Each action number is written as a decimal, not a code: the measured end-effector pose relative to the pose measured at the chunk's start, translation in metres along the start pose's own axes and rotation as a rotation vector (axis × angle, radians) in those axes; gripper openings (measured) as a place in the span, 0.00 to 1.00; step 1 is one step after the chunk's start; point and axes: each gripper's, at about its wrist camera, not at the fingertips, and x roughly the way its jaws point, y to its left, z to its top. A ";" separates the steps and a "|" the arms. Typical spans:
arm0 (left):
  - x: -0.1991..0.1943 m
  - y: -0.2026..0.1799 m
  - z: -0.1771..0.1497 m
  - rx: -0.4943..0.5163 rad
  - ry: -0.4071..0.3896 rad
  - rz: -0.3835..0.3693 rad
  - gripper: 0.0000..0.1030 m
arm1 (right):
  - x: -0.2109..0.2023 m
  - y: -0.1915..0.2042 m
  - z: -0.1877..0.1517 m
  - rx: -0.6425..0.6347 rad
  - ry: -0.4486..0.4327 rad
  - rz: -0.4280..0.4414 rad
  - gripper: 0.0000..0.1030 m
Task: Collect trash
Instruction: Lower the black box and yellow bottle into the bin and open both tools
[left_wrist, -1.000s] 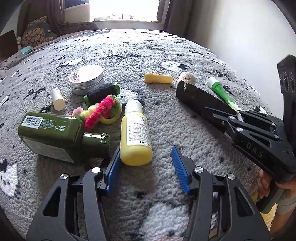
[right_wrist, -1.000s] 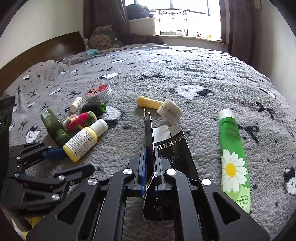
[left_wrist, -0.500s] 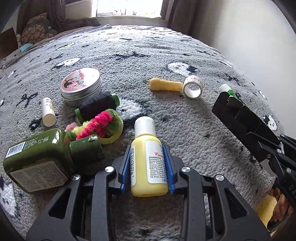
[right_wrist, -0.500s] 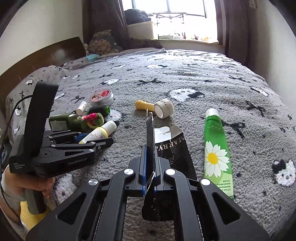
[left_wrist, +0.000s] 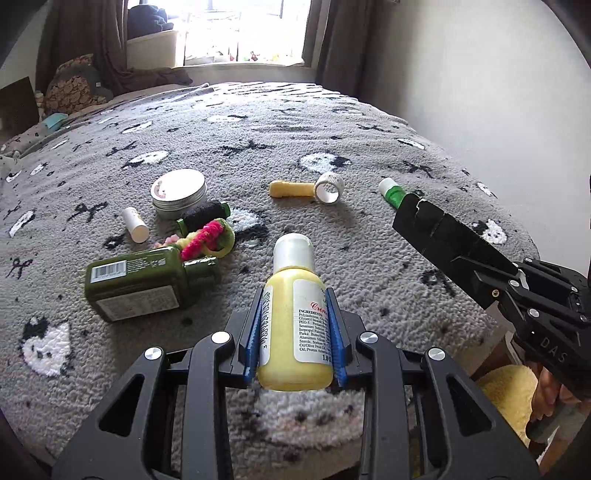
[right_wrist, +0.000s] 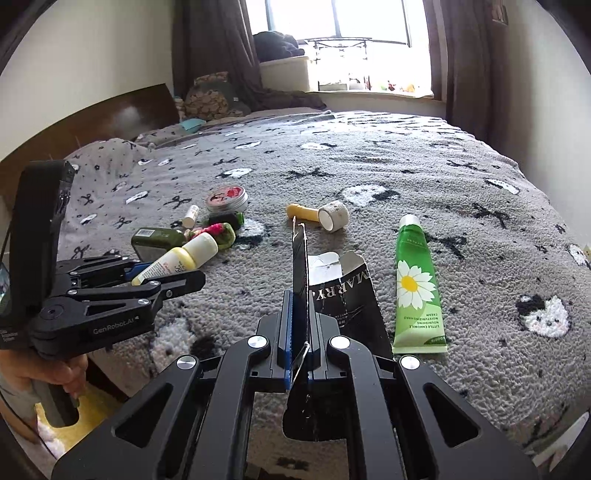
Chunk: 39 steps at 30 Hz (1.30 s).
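My left gripper (left_wrist: 295, 332) is shut on a yellow bottle with a white cap (left_wrist: 295, 325) and holds it just above the grey blanket; it also shows in the right wrist view (right_wrist: 177, 258). My right gripper (right_wrist: 299, 332) is shut on a flattened black carton (right_wrist: 343, 295), held off the bed; the carton shows at the right of the left wrist view (left_wrist: 443, 236). On the blanket lie a dark green bottle (left_wrist: 144, 284), a pink and green scrunchie (left_wrist: 210, 236), a black thread spool (left_wrist: 203, 218), a round tin (left_wrist: 179, 188), a small white tube (left_wrist: 135, 225), a yellow piece (left_wrist: 290, 189), a tape roll (left_wrist: 328, 187) and a green daisy tube (right_wrist: 415, 284).
The bed's near edge runs under both grippers. A yellow fluffy thing (left_wrist: 509, 395) lies below the edge at the right. Pillows (right_wrist: 210, 96) and a headboard (right_wrist: 92, 122) are at the far left, a window (right_wrist: 369, 33) behind.
My left gripper closed on the yellow bottle and has lifted it off the blanket, pulling back. My right gripper with the carton has risen and drawn back slightly.
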 end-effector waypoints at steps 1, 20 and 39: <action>-0.010 -0.001 -0.004 0.002 -0.010 0.005 0.28 | -0.006 0.002 -0.002 -0.002 -0.006 0.000 0.06; -0.081 -0.011 -0.146 -0.017 0.040 0.025 0.28 | -0.068 0.064 -0.099 -0.052 0.086 0.135 0.06; -0.013 -0.008 -0.243 -0.062 0.390 -0.026 0.28 | 0.013 0.079 -0.204 0.073 0.538 0.211 0.07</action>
